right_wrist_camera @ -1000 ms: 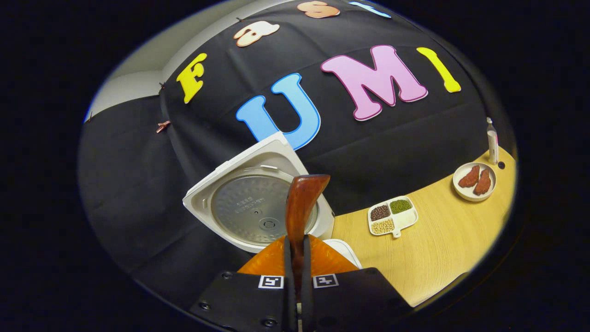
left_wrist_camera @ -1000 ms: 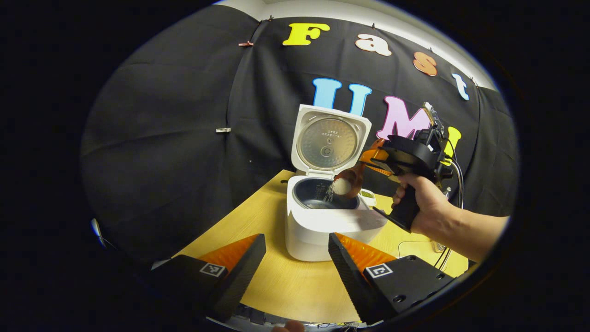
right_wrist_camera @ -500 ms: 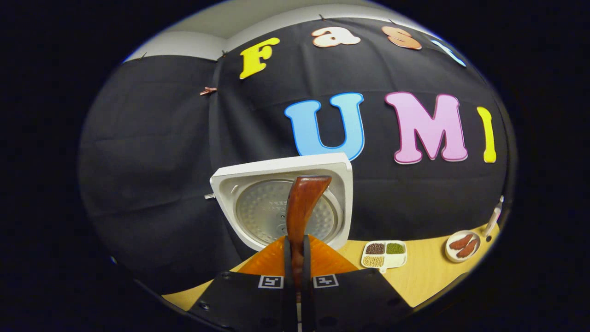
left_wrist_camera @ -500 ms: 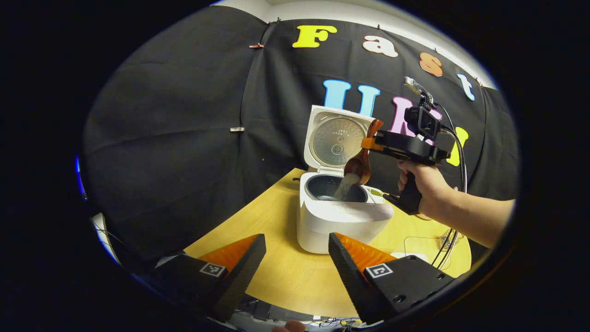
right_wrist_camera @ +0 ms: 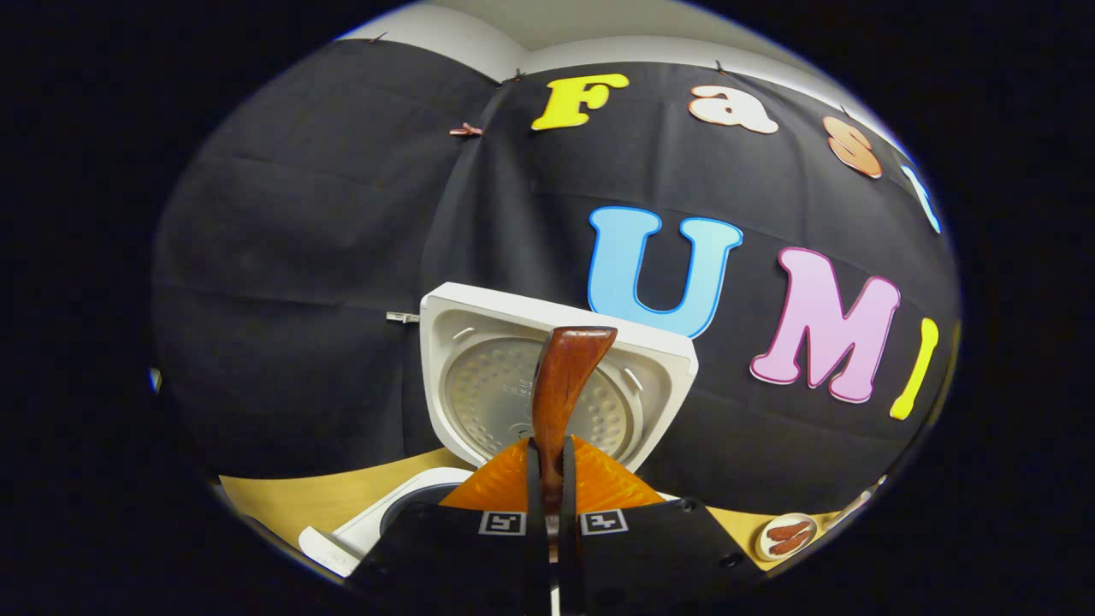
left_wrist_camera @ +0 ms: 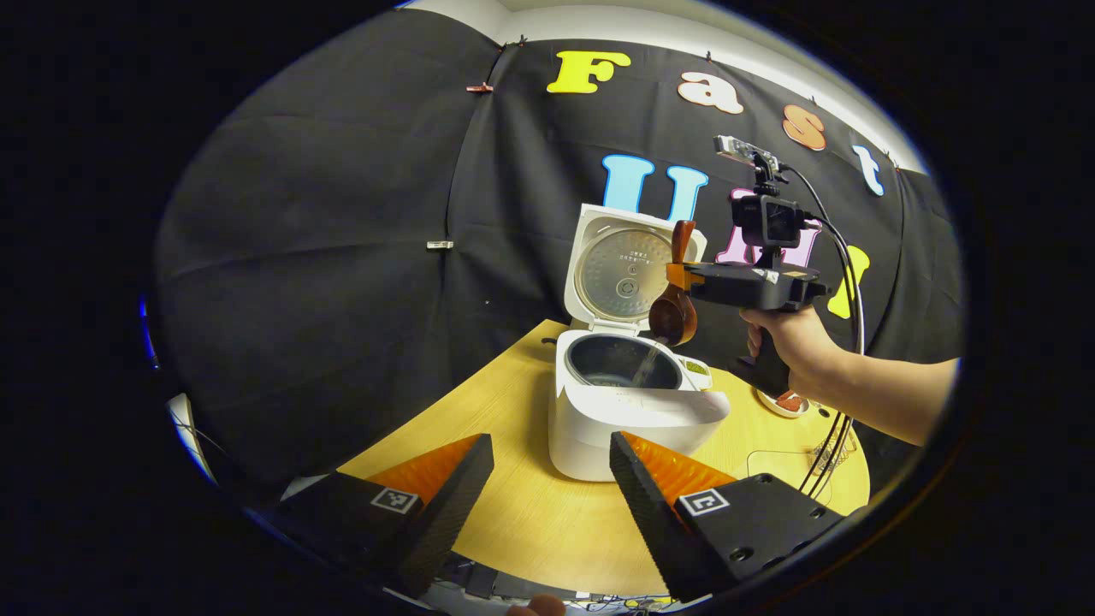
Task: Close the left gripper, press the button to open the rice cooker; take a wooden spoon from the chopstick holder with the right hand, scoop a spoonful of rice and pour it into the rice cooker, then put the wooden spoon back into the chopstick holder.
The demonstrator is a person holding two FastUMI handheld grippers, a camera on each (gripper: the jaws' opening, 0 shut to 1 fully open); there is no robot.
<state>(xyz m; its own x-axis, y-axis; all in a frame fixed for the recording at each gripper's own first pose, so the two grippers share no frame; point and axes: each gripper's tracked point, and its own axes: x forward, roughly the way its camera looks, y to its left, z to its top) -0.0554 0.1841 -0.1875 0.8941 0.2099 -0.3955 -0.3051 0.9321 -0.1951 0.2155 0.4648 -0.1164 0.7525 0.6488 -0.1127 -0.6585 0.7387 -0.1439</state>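
One rice cooker [left_wrist_camera: 629, 402] stood on the worktop [left_wrist_camera: 530, 513] in the left gripper view, lid up, its dark inner pot taking a thin stream of rice from the wooden spoon [left_wrist_camera: 673, 310] tipped above it. The left claw [left_wrist_camera: 552, 488] was spread wide, gripping nothing. A hand [left_wrist_camera: 791, 342] held the right claw [left_wrist_camera: 682, 275], pinching the spoon's handle.

In the right gripper view, the right claw [right_wrist_camera: 552, 496] was pressed together on the wooden spoon [right_wrist_camera: 560, 385], before the raised lid [right_wrist_camera: 513, 376]. A small dish [right_wrist_camera: 789, 535] held reddish pieces.
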